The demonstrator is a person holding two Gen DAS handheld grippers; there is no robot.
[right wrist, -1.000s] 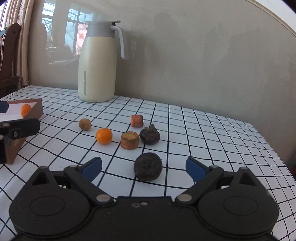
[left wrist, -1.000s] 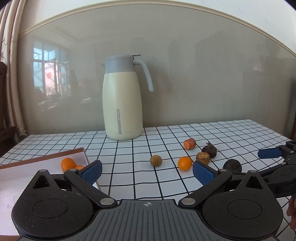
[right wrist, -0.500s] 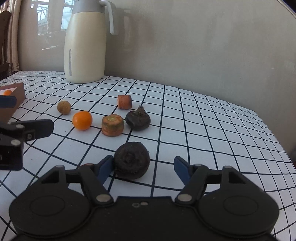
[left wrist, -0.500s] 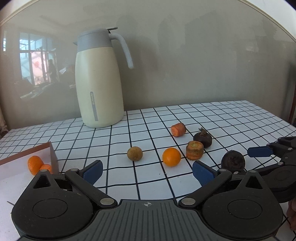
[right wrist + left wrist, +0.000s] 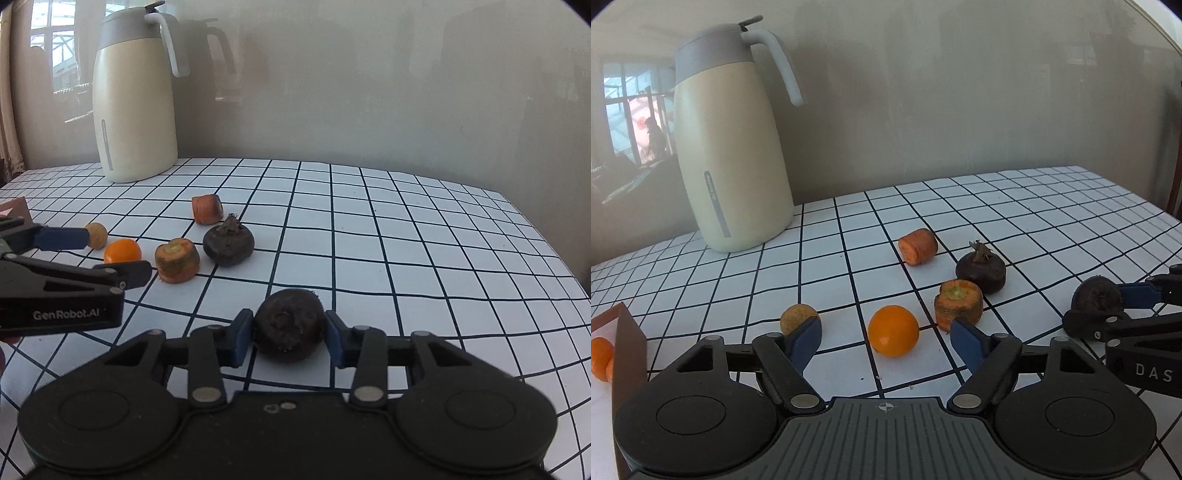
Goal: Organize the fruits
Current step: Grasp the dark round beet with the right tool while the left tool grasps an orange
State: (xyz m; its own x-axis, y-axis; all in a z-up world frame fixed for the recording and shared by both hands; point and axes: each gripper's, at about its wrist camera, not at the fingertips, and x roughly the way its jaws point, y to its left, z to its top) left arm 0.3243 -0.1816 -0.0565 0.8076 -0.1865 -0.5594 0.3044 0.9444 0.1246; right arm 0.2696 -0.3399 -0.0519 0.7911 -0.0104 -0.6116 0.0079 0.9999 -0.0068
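At the far left of the left wrist view, a brown-edged box [image 5: 626, 332] holds two small oranges [image 5: 600, 358], with a cream jug [image 5: 733, 147] standing upright behind on the checked tablecloth [image 5: 1052, 221]. Low in the centre of that view, the left gripper [image 5: 886, 334] sits with its jaws part-way apart, having just been closing, around an orange [image 5: 893, 330] that lies on the cloth between the blue pads without being touched by them; a small tan fruit [image 5: 796, 317] shows just behind the left pad. Right of the orange stand a carrot stub [image 5: 958, 304], a second carrot piece [image 5: 918, 246] farther back, and a dark stemmed bulb [image 5: 980, 271]. In the lower centre of the right wrist view, the right gripper [image 5: 289, 334], its jaws just closed in, presses both pads against a dark round root [image 5: 289, 325] resting on the cloth.
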